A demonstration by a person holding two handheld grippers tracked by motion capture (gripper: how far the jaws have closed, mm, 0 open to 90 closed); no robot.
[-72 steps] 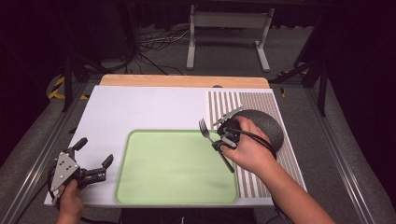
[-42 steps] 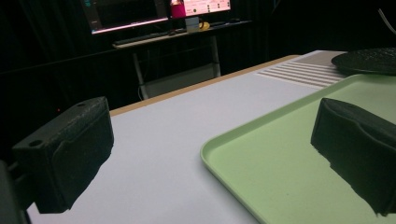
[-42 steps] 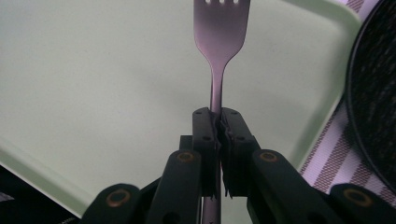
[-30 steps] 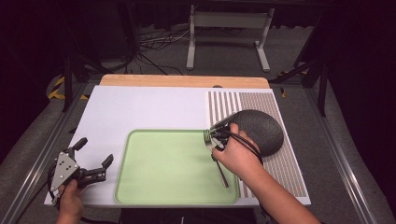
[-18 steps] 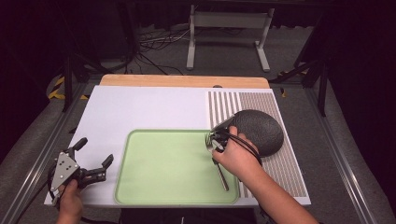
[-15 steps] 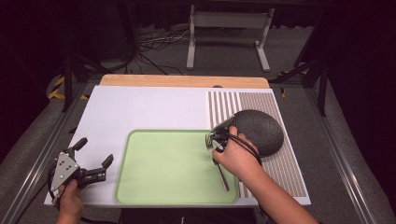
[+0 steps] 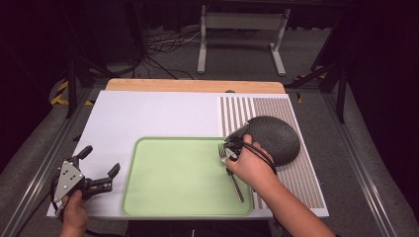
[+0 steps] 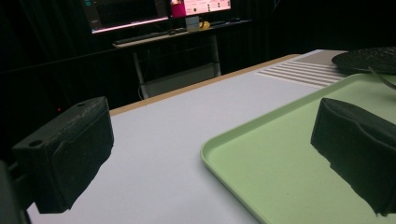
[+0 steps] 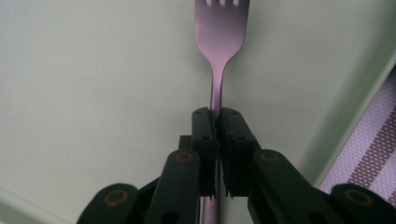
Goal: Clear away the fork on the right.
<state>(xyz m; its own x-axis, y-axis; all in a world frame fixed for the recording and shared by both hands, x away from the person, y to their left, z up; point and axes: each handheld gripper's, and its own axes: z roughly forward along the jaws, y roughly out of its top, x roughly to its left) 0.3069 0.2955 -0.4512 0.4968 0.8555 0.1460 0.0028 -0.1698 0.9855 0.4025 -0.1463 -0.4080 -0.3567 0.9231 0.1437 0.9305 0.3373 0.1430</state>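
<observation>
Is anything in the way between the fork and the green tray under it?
Nothing visible. The right claw is shut on the fork by its handle, right above the green tray, and the tray's surface beneath is bare. The dark round plate sits off to the side on the striped mat.

A white tabletop [image 7: 158,116] carries a striped mat [image 7: 247,111] at its 3 o'clock side and a wooden strip [image 7: 195,85] along its 12 o'clock edge; beyond, a metal stand [image 7: 242,22] at 12, loose cables [image 7: 163,42] at 11, lit monitors [image 8: 126,11] farther off
</observation>
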